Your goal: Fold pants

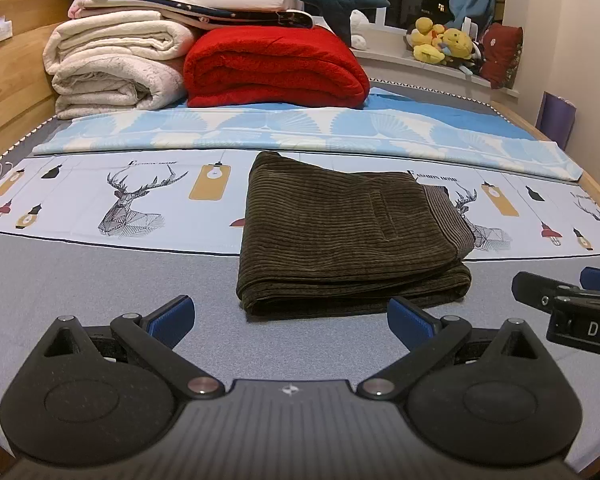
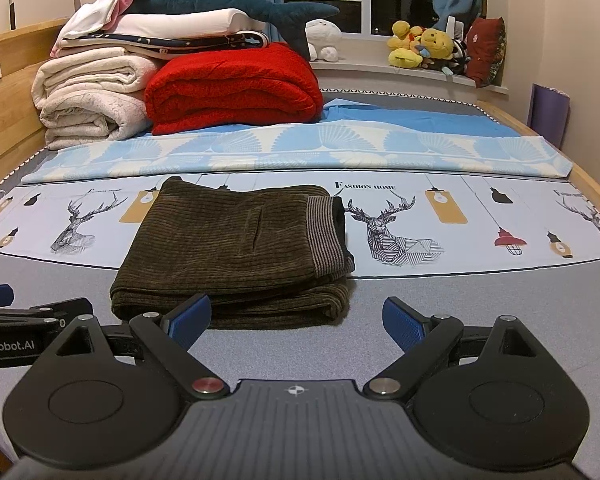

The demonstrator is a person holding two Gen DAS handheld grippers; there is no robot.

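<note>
Corduroy pants (image 1: 348,232), dark olive, lie folded into a thick rectangle at the middle of both views, straddling the line where the deer-print sheet (image 1: 132,200) meets the grey mattress cover (image 1: 100,280). A striped waistband (image 2: 326,236) shows at the right end of the stack, and the lower layers are visible only as edges along the near side.

Left gripper (image 1: 290,320) fills the bottom of its frame with its blue pads spread wide and nothing between them; the right pad overlaps the near right corner of the pants, though whether it touches the cloth cannot be told. Right gripper (image 2: 296,322) is likewise released and empty, its left pad covering part of the pants' near edge. Each tool appears in the other's view only as a cut-off piece at the frame edge.

At upper left, folded cream blankets (image 2: 88,96) and a red blanket (image 2: 232,88) partly hide a stack beneath a plush shark (image 2: 236,4). Yellow toys (image 2: 420,46) on the sill at upper right are too small to identify.
</note>
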